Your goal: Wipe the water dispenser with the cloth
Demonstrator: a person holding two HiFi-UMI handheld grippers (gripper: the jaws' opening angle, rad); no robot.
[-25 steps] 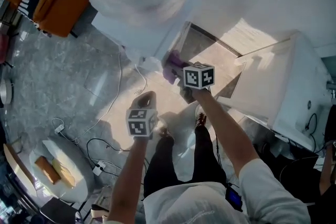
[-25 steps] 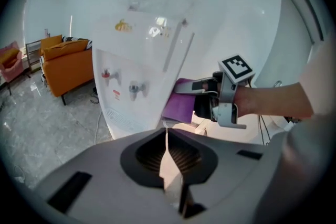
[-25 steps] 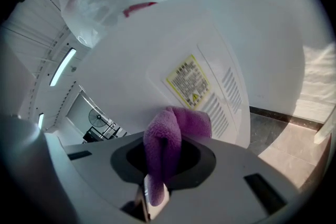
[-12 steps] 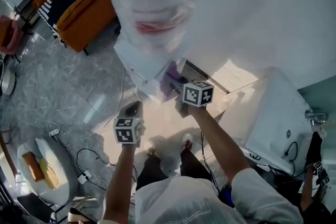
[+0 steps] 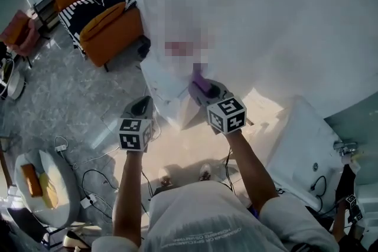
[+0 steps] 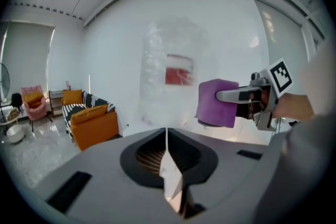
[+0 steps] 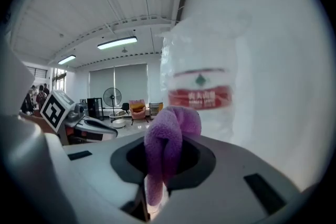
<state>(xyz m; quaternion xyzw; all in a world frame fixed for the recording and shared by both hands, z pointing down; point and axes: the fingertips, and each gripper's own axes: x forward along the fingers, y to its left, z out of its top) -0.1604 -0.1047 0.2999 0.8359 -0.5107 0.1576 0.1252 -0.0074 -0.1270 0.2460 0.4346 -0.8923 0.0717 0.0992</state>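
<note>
Pinching cloth [image 7: 167, 145], right claw [image 7: 154, 195], lower end hidden

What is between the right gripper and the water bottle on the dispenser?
Only the purple cloth, clamped in the right gripper; the right gripper view shows it before the water bottle.

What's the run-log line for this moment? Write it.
right claw: shut on purple cloth | left claw: shut, empty | cloth near water dispenser, contact unclear
</note>
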